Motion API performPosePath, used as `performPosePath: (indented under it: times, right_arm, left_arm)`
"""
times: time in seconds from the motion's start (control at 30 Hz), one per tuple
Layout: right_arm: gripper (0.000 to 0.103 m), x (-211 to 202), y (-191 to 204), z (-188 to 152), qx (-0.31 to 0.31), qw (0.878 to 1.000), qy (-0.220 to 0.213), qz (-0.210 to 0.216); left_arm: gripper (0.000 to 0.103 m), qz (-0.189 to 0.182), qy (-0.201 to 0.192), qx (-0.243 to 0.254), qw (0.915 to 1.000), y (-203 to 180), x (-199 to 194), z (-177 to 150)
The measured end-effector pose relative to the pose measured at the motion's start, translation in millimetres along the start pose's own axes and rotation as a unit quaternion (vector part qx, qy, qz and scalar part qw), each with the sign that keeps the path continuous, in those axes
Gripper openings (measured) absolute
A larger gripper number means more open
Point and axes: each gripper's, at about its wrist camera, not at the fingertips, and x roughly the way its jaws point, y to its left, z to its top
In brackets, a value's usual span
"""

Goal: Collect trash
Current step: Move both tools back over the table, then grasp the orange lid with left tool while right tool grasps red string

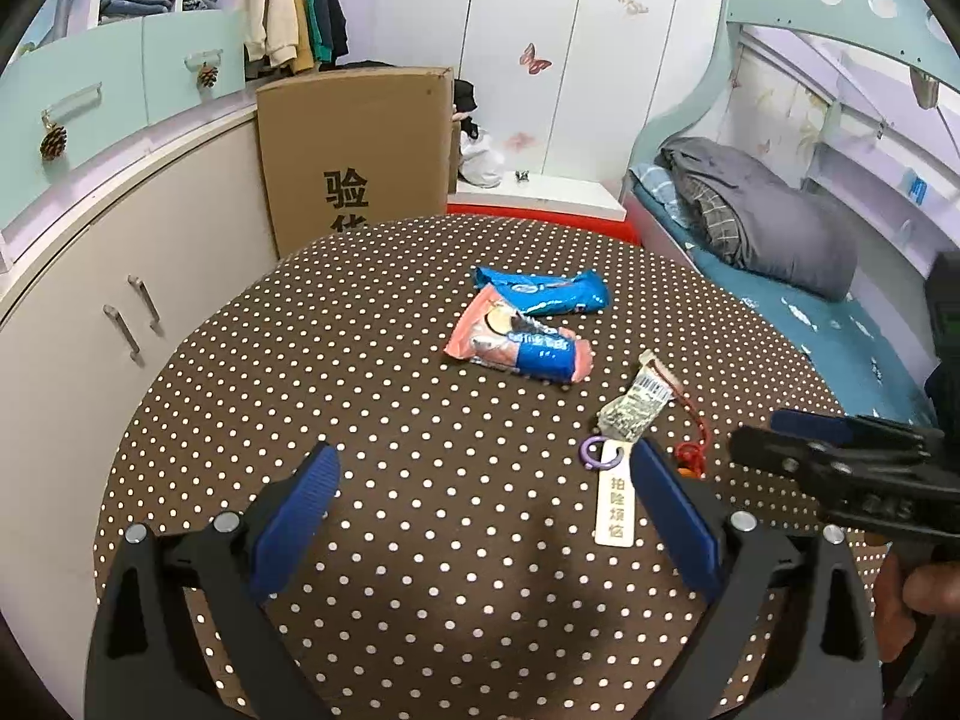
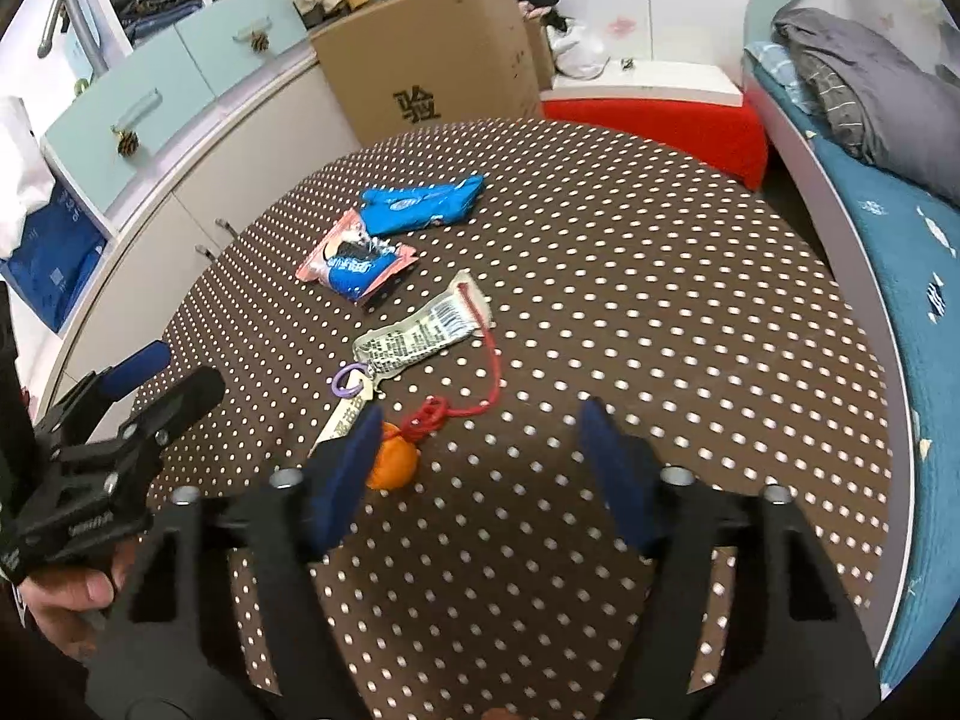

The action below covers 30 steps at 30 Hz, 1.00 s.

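Note:
On the brown polka-dot table [image 1: 360, 396] lie a blue wrapper [image 1: 540, 290] [image 2: 420, 204], a pink-and-blue wrapper [image 1: 519, 343] [image 2: 355, 264] and a crumpled white barcode wrapper [image 1: 636, 405] [image 2: 414, 333]. Nearer lie a white tag on a purple ring [image 1: 613, 495] [image 2: 345, 387] and a red cord with an orange charm [image 2: 393, 463]. My left gripper [image 1: 483, 471] is open and empty above the near table; it also shows in the right wrist view [image 2: 174, 378]. My right gripper [image 2: 480, 426] is open and empty, its left finger beside the orange charm; it also shows in the left wrist view [image 1: 774, 432].
A cardboard box [image 1: 354, 150] stands behind the table. White cabinets with teal drawers [image 1: 90, 120] run along the left. A red stool with a white top [image 2: 654, 102] is at the back. A bed with a grey blanket [image 1: 768, 210] is on the right.

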Motion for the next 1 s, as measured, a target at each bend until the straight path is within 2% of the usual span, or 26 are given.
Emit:
performPosePath:
  times: [0.1,0.17,0.27,0.4,0.63,0.9,1.0]
  right_arm:
    - [0.052,13.7,8.0,2.7,-0.018,1.000,0.012,-0.001]
    - [0.033,24.0,12.7,1.3,-0.036,0.999,0.025,-0.011]
    - [0.025,24.4,12.6,-2.6,-0.061,0.997,0.026,-0.035]
    - [0.025,14.6,-4.3,-6.7,-0.057,0.997,0.024,-0.052]
    - [0.026,8.0,-12.8,-9.9,-0.055,0.998,0.011,-0.016]
    - [0.025,13.8,2.7,-15.5,-0.077,0.997,0.009,0.013]
    - [0.021,16.7,9.5,-17.5,-0.107,0.994,0.004,-0.011]
  left_arm:
    - [0.095,-0.002,0.005,0.004,1.0000,-3.7,4.7,-1.4]
    - [0.095,-0.003,0.009,0.013,0.9999,-10.3,6.7,-2.7]
    - [0.095,-0.004,0.014,0.026,0.9996,-17.8,10.3,-4.9]
    - [0.095,-0.011,0.022,0.042,0.9988,-29.0,15.5,-7.8]
    - [0.095,-0.027,0.034,0.093,0.9946,-56.8,27.5,-13.8]
    - [0.094,-0.021,0.040,0.086,0.9953,-48.8,29.9,-15.3]
    - [0.094,-0.026,0.043,0.090,0.9947,-50.9,30.7,-16.1]
